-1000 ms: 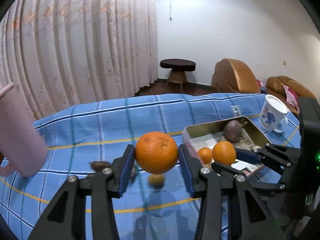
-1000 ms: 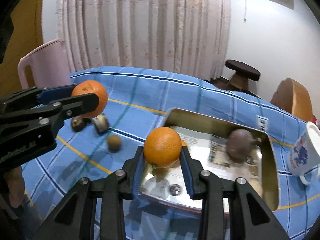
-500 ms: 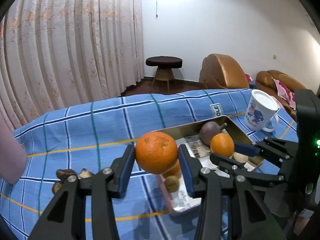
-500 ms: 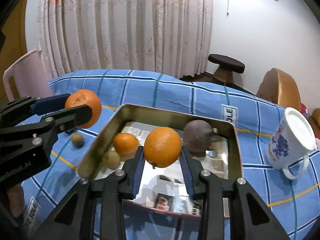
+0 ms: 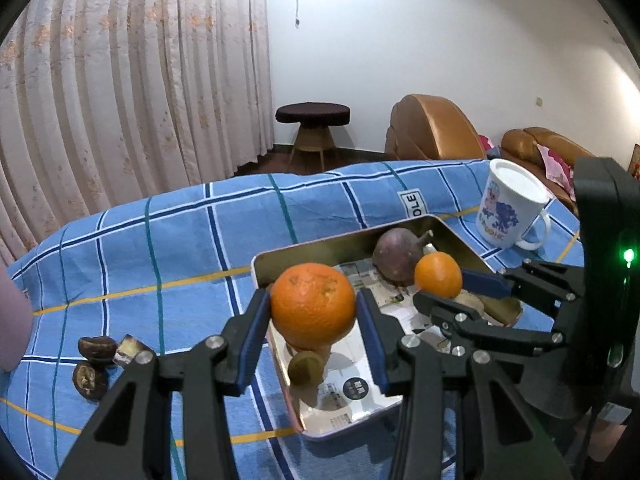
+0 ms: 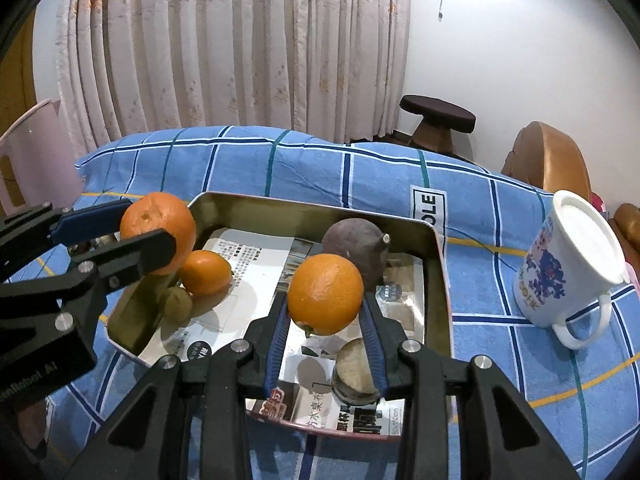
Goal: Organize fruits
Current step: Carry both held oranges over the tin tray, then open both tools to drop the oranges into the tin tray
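Premises are presenting as a home living room: pleated curtains (image 5: pixel 132 92), brown leather sofa (image 5: pixel 432 128), round stool (image 5: pixel 312 114) standing by.

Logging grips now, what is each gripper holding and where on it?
Left gripper clamps an orange across its sides; right gripper clamps another orange likewise.

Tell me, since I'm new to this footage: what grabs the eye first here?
Two oranges, one clamped in each tool: the left tool holds its orange over the near corner of the metal tray, the right tool holds another orange above the tray's middle. A white mug stands right of the tray on the blue checked cloth.
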The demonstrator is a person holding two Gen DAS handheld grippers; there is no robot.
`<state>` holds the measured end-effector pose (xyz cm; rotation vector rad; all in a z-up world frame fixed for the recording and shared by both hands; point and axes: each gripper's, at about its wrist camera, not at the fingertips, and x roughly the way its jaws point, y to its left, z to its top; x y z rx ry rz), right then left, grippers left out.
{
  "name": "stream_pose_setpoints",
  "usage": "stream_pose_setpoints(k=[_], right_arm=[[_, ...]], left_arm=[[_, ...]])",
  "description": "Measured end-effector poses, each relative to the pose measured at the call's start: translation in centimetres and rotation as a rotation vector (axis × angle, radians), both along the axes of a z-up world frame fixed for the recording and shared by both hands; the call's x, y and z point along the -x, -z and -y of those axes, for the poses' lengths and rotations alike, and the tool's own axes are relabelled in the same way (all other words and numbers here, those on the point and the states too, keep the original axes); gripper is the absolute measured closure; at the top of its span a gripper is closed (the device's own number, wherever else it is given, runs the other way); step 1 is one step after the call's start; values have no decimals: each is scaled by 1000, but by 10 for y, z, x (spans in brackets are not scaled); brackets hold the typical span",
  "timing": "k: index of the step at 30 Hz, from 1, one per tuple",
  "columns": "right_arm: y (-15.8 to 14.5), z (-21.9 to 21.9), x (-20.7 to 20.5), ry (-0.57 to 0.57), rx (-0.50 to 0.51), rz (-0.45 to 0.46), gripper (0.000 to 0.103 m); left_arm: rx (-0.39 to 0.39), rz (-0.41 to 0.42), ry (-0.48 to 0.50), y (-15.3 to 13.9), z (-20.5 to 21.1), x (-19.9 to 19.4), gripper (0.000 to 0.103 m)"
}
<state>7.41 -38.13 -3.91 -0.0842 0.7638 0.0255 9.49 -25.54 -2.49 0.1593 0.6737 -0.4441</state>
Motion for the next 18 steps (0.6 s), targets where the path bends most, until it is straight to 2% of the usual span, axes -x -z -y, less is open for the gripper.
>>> stream_pose_setpoints(k=[18], right_arm=[[11, -1, -10, -16, 20, -46, 66]], left_arm=[[-36, -48, 41, 19, 11, -6, 57]])
